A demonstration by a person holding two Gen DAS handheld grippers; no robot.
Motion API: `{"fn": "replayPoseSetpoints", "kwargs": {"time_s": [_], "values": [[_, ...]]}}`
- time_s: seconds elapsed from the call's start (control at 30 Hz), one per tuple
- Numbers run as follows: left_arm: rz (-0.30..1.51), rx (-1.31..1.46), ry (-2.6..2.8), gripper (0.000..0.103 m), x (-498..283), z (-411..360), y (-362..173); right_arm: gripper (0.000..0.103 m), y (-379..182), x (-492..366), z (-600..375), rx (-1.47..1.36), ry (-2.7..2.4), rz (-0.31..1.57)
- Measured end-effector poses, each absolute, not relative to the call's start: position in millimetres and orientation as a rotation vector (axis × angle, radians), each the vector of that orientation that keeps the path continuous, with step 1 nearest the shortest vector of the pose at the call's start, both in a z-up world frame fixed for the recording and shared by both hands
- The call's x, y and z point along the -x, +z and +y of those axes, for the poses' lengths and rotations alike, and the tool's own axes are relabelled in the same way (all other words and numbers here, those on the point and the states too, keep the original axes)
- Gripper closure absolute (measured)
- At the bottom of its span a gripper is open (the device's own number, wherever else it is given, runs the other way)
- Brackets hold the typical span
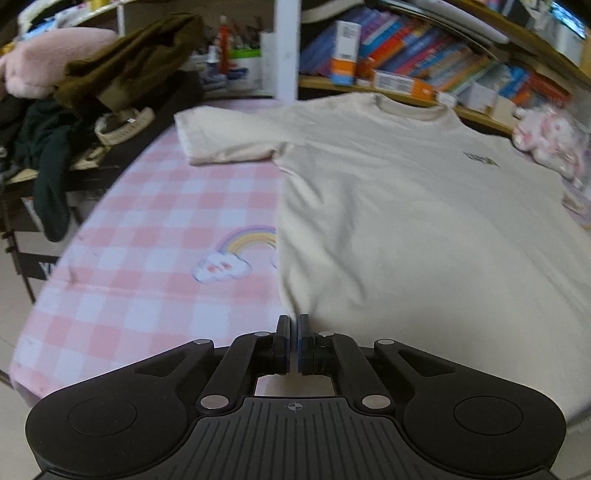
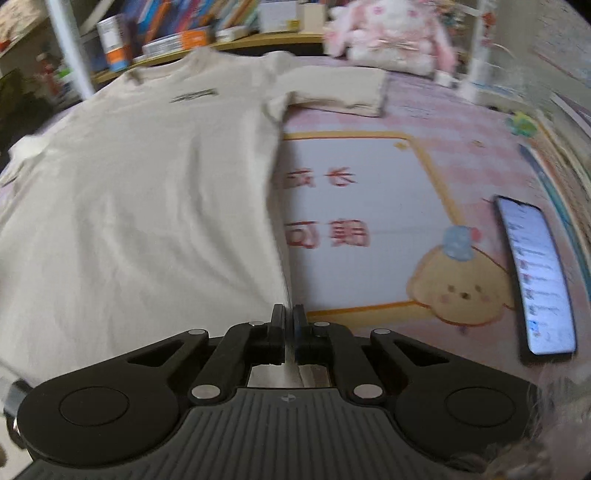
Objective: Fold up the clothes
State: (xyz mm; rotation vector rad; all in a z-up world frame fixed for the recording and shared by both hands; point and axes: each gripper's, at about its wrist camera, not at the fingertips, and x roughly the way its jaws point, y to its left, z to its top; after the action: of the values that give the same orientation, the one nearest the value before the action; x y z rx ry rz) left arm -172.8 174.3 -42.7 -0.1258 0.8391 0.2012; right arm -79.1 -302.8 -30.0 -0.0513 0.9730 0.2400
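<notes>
A cream T-shirt (image 1: 406, 206) lies spread flat, front up, on a pink checked table cover, collar at the far side. It also shows in the right wrist view (image 2: 147, 192). My left gripper (image 1: 294, 323) is shut at the shirt's near left hem corner; cloth between its jaws is hard to see. My right gripper (image 2: 289, 314) is shut on the shirt's near right hem corner, with cream cloth showing between the jaws. Both sleeves (image 1: 221, 140) (image 2: 332, 92) lie out to the sides.
A lit phone (image 2: 535, 273) lies on the table to the right. A pink plush toy (image 2: 391, 33) sits at the far edge. Bookshelves (image 1: 424, 62) stand behind. A pile of dark clothes (image 1: 92, 92) lies off the table's left side.
</notes>
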Motion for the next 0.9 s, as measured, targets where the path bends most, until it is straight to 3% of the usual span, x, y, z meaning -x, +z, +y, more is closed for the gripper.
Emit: {"fn": "replayPoseSetpoints", "kwargs": {"time_s": [0.9], "values": [[0.810, 0.138, 0.144, 0.098, 172.1, 193.8, -43.7, 0.097, -29.6, 86.6, -286.7, 0.078, 0.181, 0.988]]}}
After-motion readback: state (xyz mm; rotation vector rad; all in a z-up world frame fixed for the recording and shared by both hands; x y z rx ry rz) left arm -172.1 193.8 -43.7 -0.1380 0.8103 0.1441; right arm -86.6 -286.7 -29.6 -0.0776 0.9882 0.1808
